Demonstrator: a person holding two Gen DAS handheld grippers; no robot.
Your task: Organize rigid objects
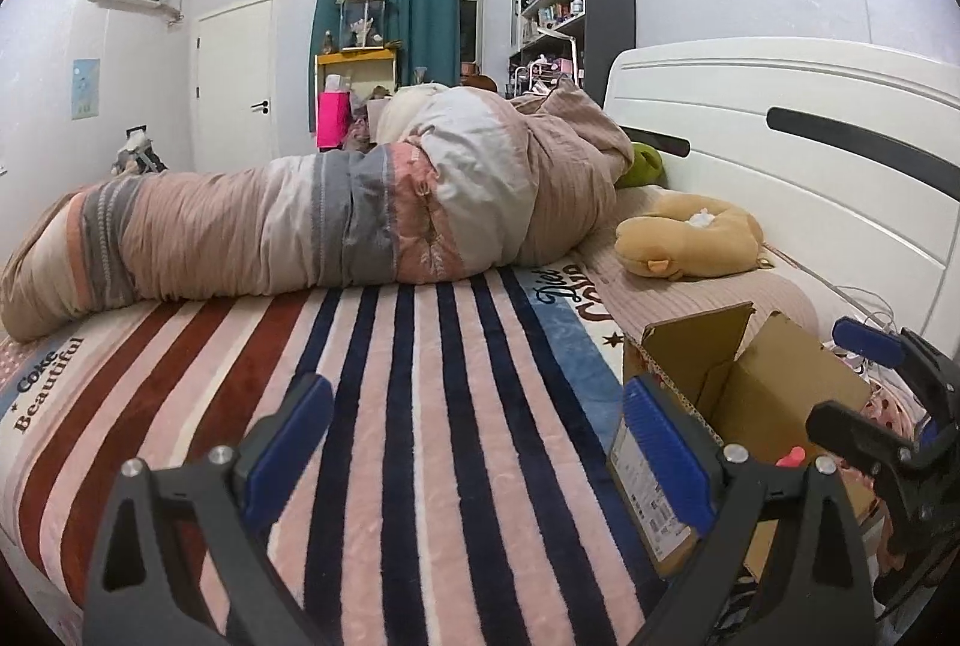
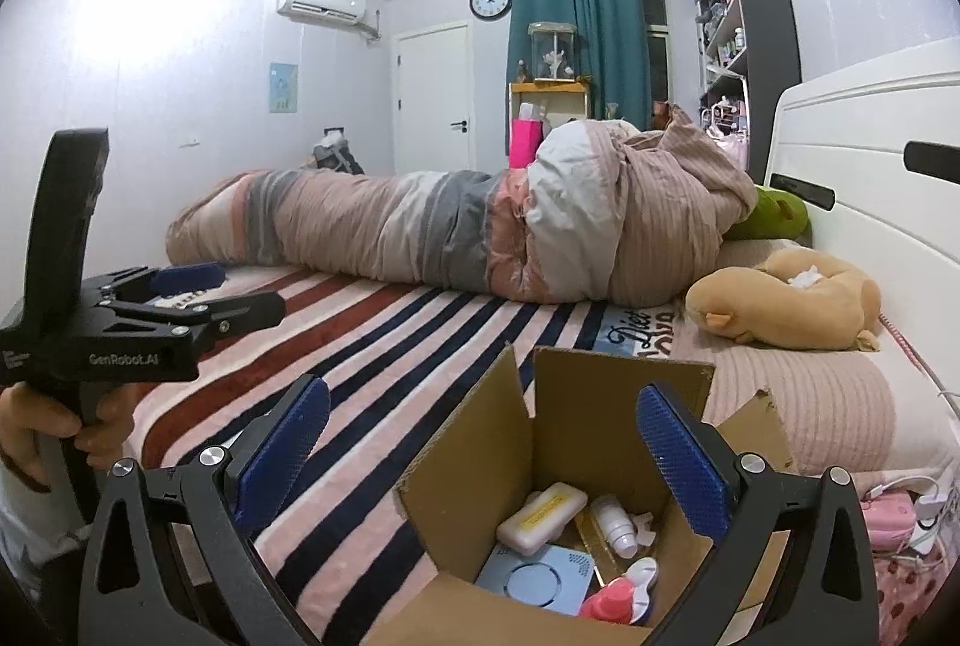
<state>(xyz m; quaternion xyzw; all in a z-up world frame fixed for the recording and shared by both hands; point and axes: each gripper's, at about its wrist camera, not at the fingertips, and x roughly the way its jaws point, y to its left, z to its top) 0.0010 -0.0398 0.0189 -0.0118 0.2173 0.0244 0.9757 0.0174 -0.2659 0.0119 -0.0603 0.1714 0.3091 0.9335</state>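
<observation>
An open cardboard box [image 2: 480,454] stands on the striped bed. Inside it lie a cream case [image 2: 541,518], a white bottle [image 2: 615,526], a grey-blue flat device [image 2: 534,580] and a pink-capped item [image 2: 615,601]. My right gripper [image 2: 483,442] is open and empty, hovering over the box. My left gripper [image 1: 477,442] is open and empty above the blanket, left of the box [image 1: 774,394]. The left gripper also shows in the right wrist view [image 2: 216,289], and the right gripper shows in the left wrist view [image 1: 852,376].
A rolled duvet [image 1: 336,220] lies across the bed. A tan plush toy [image 2: 786,298] and a green plush [image 2: 774,211] lie by the white headboard [image 2: 870,178]. Cables and a pink item [image 2: 894,517] sit at the right edge.
</observation>
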